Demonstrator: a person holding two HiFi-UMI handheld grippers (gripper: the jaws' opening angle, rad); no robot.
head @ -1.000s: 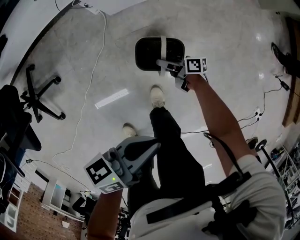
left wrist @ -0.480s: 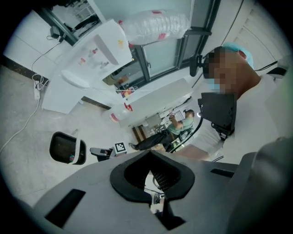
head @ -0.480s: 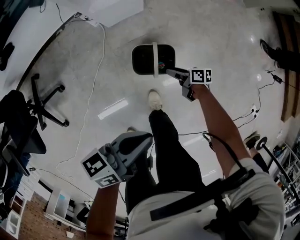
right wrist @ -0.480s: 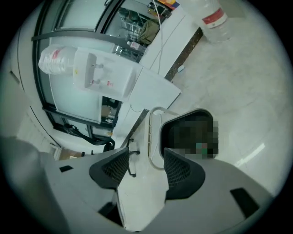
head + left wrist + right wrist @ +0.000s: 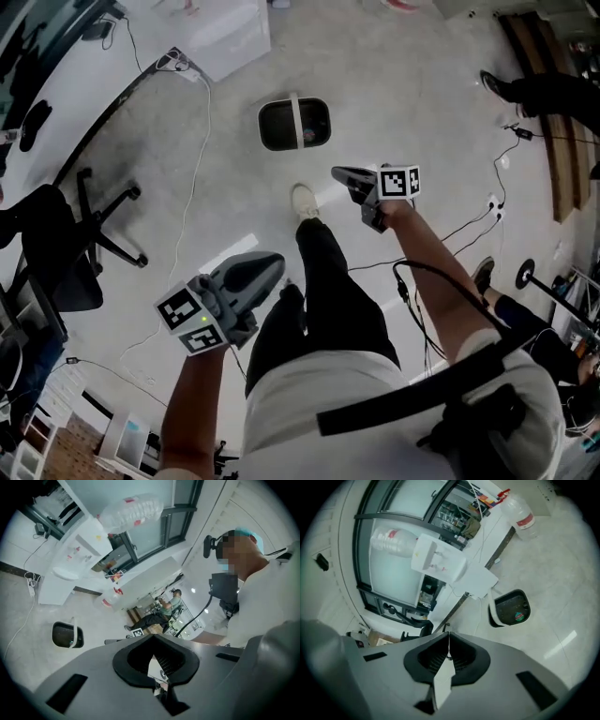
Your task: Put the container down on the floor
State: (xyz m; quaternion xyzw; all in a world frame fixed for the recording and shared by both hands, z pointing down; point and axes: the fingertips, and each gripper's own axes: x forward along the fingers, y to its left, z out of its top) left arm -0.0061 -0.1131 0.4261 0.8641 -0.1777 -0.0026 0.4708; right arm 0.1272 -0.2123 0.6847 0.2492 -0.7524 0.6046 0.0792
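Black with a white handle, the container [image 5: 294, 125] stands on the floor [image 5: 431, 103] ahead of the person's shoe [image 5: 305, 200], free of any grip. Right claw [image 5: 339, 173] and left claw [image 5: 275, 262] are closed, empty, well apart from it. Placement looks done; next, just step clear.

head: high, steeply down | gripper views: outward | shared: distant container [image 5: 294, 124]
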